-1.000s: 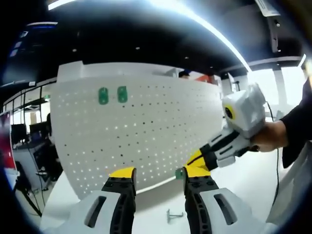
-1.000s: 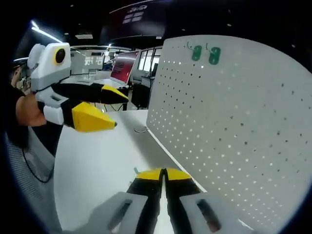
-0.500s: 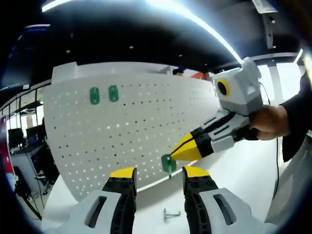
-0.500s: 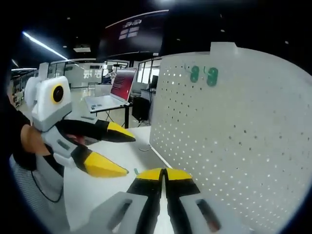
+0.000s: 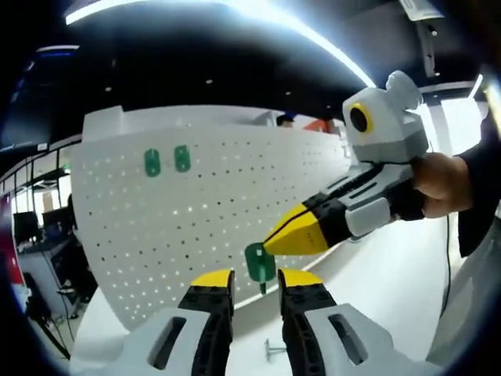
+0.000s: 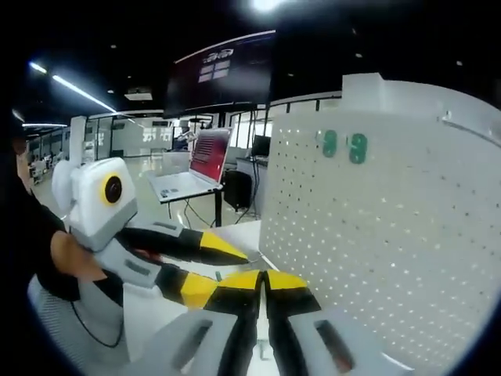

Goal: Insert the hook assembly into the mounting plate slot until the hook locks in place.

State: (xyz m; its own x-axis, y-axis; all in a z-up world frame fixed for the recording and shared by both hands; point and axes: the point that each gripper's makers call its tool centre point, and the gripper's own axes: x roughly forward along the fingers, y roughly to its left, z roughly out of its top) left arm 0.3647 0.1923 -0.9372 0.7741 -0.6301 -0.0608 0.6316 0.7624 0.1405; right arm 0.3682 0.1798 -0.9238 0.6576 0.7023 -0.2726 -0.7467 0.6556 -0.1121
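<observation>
Hook (image 5: pixel 259 263): green, flat tab, seemingly pinched in right tongs (image 5: pixel 270 244).

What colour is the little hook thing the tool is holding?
Green hook, clearest in the left gripper view.

The right tool (image 5: pixel 270 247), gripped by a hand (image 5: pixel 442 182), stands clamped; the left tool (image 5: pixel 256 277) gapes slightly.

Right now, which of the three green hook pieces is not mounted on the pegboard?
The green hook piece pinched at the tip of the right gripper, low in front of the pegboard. The other two green pieces sit side by side high on the board.
</observation>
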